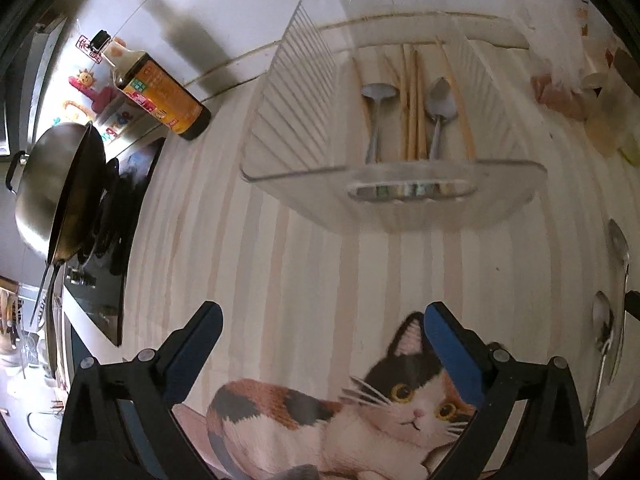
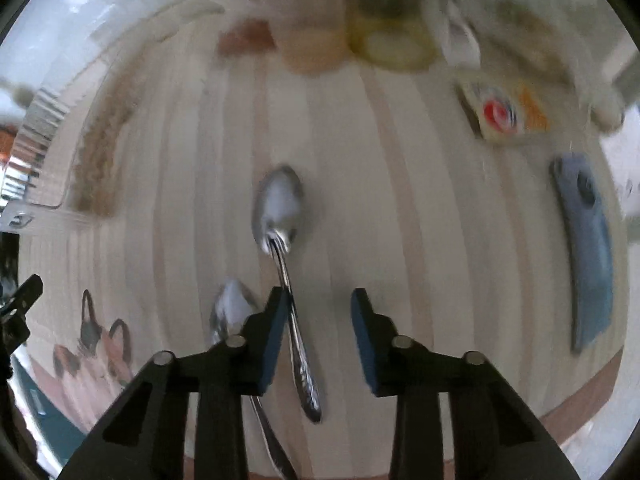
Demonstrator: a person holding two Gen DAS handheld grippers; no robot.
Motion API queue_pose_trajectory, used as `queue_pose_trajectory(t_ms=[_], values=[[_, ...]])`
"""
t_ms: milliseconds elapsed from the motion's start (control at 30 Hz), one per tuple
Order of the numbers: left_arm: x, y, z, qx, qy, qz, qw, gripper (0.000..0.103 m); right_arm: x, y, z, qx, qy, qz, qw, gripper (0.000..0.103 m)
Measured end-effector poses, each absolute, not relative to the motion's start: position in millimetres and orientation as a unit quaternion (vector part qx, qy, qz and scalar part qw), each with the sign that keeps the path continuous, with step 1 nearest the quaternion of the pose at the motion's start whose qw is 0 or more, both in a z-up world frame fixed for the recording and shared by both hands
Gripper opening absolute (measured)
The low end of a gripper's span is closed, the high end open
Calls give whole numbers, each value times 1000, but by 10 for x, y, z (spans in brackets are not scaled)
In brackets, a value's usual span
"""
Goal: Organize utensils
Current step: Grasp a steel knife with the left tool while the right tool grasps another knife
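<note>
L gripper [image 1: 322,354] spread wide, empty, over the cat mat [image 1: 320,264]. R gripper [image 2: 320,340] jaws apart, spoon [image 2: 286,264] handle between them, not pinched.

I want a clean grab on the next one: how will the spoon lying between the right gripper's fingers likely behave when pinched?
The spoon looks like polished metal, so it is probably stiff but slippery against the pads. Its handle is thin and lies flat on the tablecloth, so the right gripper may struggle to get under it. Pinched far from the bowl, it could swing bowl-down.
</note>
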State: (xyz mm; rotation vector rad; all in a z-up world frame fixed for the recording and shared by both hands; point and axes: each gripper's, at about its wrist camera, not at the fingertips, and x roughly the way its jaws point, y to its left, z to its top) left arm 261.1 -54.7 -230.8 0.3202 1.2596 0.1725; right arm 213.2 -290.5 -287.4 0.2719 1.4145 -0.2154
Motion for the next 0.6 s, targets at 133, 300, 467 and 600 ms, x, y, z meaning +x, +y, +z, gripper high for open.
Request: queue_pose_trajectory(t_ms=[133, 300, 467, 600], values=[[2492, -833, -2283, 144, 591, 45, 792, 103, 2127, -2866, -2863, 117, 653, -96, 742, 0], [2347, -1452, -2396, 120, 630, -44, 766, 103, 1854, -3090, -2871, 137, 661, -109, 729, 0], [2219, -2011, -2707, 96, 684, -120, 713, 96, 1464, -3447, -2856, 167, 667, -137, 712, 0], [2155, -2251, -2931, 85, 710, -133, 686, 65, 1114, -3744, -2869, 218, 663, -151, 700, 2]])
